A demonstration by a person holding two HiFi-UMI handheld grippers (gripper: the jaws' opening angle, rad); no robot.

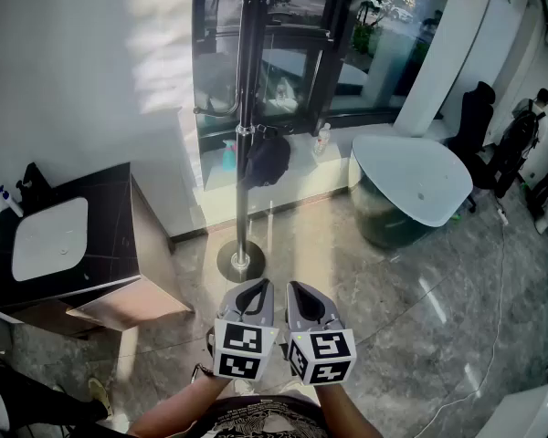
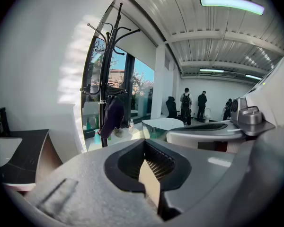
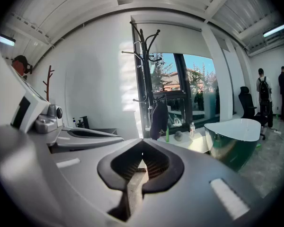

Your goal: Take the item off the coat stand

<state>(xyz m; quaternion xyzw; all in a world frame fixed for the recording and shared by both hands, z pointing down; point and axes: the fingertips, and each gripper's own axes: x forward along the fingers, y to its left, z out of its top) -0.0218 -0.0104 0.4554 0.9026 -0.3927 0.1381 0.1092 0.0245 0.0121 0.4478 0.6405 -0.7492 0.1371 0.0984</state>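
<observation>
A black coat stand (image 1: 244, 126) rises from a round base on the floor by the window. A dark cap (image 1: 267, 158) hangs from a low hook on it; the same cap (image 2: 112, 118) shows in the left gripper view and again as a dark cap (image 3: 159, 118) in the right gripper view. My left gripper (image 1: 255, 290) and right gripper (image 1: 303, 292) are held side by side just short of the stand's base, well below the cap. Both are shut with nothing between their jaws.
A dark washstand with a white basin (image 1: 50, 237) stands to the left. A white bathtub (image 1: 418, 185) sits to the right. Bottles (image 1: 322, 138) line the window sill. People (image 1: 521, 142) and a black chair (image 1: 472, 117) are at the far right.
</observation>
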